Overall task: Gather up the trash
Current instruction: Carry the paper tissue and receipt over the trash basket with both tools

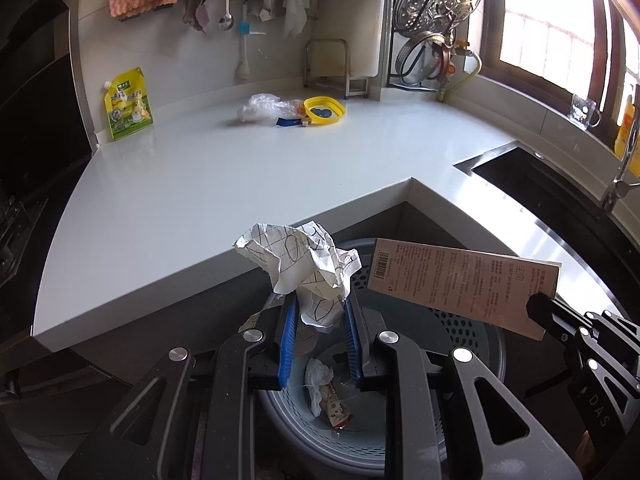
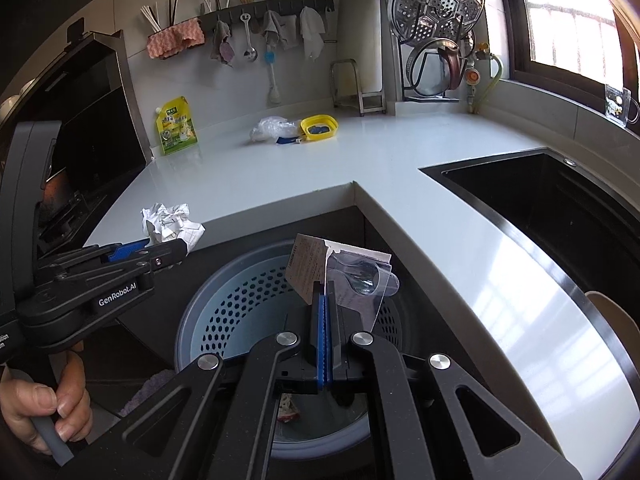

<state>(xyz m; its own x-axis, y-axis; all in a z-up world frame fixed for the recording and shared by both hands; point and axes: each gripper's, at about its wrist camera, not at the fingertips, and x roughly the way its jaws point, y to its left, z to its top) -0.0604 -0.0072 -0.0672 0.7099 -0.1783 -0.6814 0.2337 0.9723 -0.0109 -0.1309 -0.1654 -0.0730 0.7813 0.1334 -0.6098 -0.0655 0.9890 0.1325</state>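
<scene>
— Fingers (image 1: 289, 340) of the left gripper (image 1: 320, 304): squeezed on a crumpled paper (image 1: 304, 264), blue pads a little apart around it. Held it right over the bin (image 1: 460, 324).

— And the right gripper (image 2: 323, 300)?

— Pinched tight together on a brown card pack (image 2: 306, 270) with a clear plastic front. Hung over the bin too, just beside the paper.

— Anything in the bin?

— Yes. Saw a white tissue (image 1: 318, 376) and a snack wrapper (image 1: 338, 410) at the bottom. Sat low, tucked under the inside corner of the white counter (image 1: 200, 184).

— More stuff up there?

— Lay far back, near the wall: a clear plastic bag (image 1: 264, 106) and a small blue scrap (image 1: 290, 122), just beside a yellow dish (image 1: 324, 110). Stood off to the left: a green and yellow pouch (image 1: 128, 104). Black sink (image 2: 540, 200) on the right.

— Hard to see?

— Hid most of the bin's bottom behind the black gripper arms. Could not read the tiny words on the card. Could not tell what the blue scrap was. Got cut off at the edge: the hand (image 2: 44, 412) on the left gripper's handle.
</scene>
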